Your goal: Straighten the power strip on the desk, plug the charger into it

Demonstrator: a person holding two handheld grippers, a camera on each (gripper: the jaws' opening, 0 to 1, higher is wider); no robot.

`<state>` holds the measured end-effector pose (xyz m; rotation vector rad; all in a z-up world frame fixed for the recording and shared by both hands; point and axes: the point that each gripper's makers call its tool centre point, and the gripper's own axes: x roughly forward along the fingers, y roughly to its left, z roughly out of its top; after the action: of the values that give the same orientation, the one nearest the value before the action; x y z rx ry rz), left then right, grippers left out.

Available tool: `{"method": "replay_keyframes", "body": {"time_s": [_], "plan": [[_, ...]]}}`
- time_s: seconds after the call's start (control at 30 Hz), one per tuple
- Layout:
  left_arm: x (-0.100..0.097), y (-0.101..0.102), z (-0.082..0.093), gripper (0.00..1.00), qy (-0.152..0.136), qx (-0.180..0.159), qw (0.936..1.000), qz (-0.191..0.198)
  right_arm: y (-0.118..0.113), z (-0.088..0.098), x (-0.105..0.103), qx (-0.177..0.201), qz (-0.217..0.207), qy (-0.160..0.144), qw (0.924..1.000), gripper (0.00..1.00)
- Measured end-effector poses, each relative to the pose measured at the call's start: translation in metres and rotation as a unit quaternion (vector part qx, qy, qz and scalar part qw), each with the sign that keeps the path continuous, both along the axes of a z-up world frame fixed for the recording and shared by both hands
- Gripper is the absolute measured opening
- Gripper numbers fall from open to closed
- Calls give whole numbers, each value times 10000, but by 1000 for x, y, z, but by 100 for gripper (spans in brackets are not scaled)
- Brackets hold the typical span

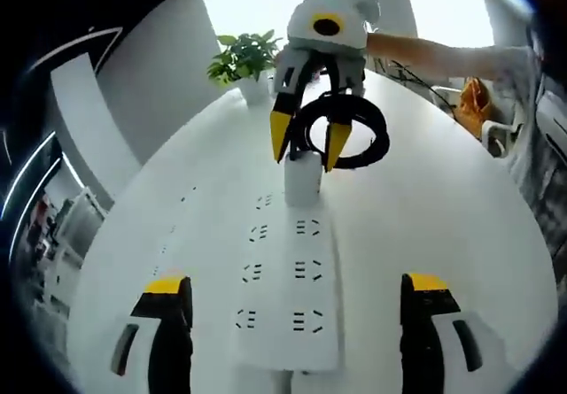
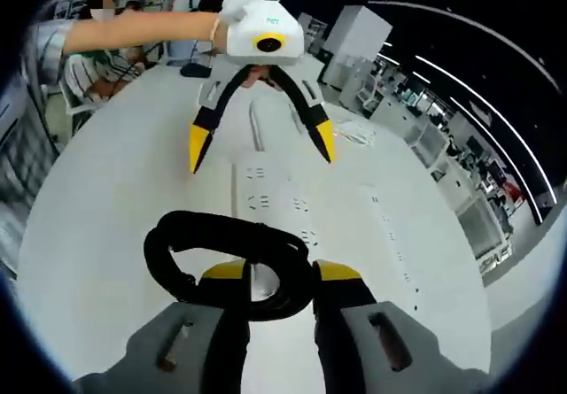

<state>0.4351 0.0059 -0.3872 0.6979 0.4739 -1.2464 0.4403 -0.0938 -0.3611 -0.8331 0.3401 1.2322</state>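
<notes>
Lying lengthwise on the white round worktop (image 1: 425, 226), roughly in line between the two grippers: the long white plastic power strip (image 1: 288, 297), its paired rows of sockets facing up, looking close to straight already.

Straddling the near end of that strip with the left hand-held gripper (image 1: 297, 283), yellow-tipped black jaws spread wide, one on each side of the strip and holding nothing. Probably standing there to bracket the strip so it cannot slide or twist under a push. Whether touching the strip's sides or not, cannot tell.

Clamping the small white block-shaped charger (image 1: 302, 174) in the right hand-held gripper (image 2: 279, 279), jaws narrow around the body. Hanging bundled beside the jaws: the coiled black charger cable (image 2: 230, 252), looped up and so clear of the sockets below.

Holding the charger upright at the strip's far end, just above or resting on it, presumably lining the prongs up with a socket there; prongs hidden, so seating impossible to judge.

Showing faintly beside the strip: a second row of socket markings (image 2: 385, 235), possibly another strip. Standing well apart at the worktop's far edge: a small green potted plant (image 1: 244, 57).
</notes>
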Motion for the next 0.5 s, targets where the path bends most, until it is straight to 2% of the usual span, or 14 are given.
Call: {"method": "replay_keyframes", "body": {"time_s": [0.07, 0.13, 0.27, 0.5], "plan": [[1, 0, 3, 99, -126, -125, 9998, 99, -1, 3, 0, 123, -35, 9, 9999, 25], [6, 0, 9, 99, -377, -285, 9985, 286, -2, 5, -1, 174, -44, -65, 9998, 25], [-1, 0, 18, 99, -522, -527, 9963, 431, -7, 7, -4, 279, -91, -86, 9995, 25], [-21, 6, 27, 99, -750, -741, 9930, 528, -22, 16, -3, 525, -248, -101, 9983, 26]]}}
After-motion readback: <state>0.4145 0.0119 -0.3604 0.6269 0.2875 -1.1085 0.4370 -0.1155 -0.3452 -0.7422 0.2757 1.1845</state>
